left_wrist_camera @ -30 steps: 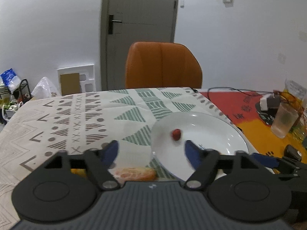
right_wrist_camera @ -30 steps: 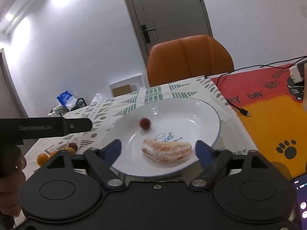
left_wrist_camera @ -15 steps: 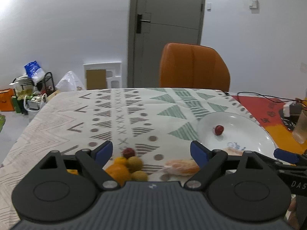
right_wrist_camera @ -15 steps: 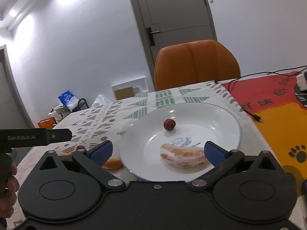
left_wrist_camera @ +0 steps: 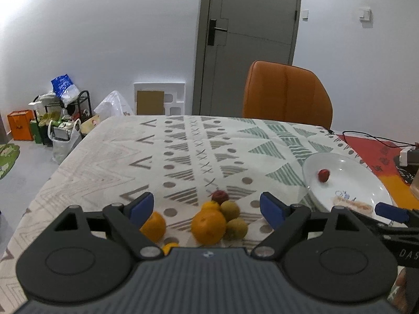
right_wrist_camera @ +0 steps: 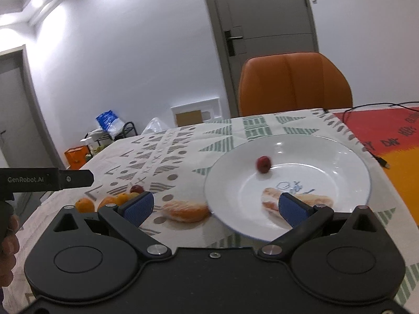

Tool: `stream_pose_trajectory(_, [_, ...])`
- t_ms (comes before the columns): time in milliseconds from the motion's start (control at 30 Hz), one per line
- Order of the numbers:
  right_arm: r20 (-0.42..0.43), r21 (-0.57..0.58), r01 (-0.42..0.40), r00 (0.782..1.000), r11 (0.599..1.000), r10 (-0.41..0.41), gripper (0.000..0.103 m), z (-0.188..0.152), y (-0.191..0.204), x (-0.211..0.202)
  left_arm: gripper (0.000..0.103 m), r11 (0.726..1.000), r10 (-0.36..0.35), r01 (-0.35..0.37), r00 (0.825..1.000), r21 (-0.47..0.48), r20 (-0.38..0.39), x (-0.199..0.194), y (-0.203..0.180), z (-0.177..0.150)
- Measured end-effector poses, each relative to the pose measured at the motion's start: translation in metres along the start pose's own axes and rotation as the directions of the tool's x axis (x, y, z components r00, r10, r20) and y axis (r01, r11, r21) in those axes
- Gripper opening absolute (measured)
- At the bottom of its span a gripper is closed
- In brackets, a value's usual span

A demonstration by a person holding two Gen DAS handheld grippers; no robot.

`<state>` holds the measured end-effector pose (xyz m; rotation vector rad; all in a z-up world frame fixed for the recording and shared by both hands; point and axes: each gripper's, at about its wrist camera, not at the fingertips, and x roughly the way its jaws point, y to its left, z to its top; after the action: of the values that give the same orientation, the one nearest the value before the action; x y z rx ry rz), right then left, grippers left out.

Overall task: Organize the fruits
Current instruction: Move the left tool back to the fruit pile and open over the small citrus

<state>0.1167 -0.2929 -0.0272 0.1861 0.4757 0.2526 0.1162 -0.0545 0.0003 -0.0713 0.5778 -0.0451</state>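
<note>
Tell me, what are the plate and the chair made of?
The plate looks like glazed ceramic: white, glossy, with light glare on its rim, though hard plastic can't be ruled out. The chair back seems covered in smooth orange leather or faux leather, with a soft sheen and a stitched centre seam.

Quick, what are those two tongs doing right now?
Left tongs: open, holding nothing, just widened.
Right tongs: open, holding nothing, just widened.

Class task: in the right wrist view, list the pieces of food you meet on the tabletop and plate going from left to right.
Small orange → cluster of small orange fruits with a red fruit behind it → peeled citrus segment on the cloth → small red fruit on the white plate → peeled segment on the plate.
</note>
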Motion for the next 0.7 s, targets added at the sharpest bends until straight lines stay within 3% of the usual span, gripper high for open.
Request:
stream_pose_trajectory(300, [-0.038,-0.016,-0.082,0.996,0.997,0.081,0.103,-0.007,0.019,0.006,0.087,0.999,0.014,-0.015,1.000,-0.038,-0.015,-0.004,0.022,-0.016])
stream_pose_trajectory(700, [-0.075,-0.044,-0.122,0.990,0.992,0.119,0.103,-0.012,0.034,0.016,0.084,0.998,0.022,-0.024,0.999,-0.056,-0.037,0.002,0.034,-0.029])
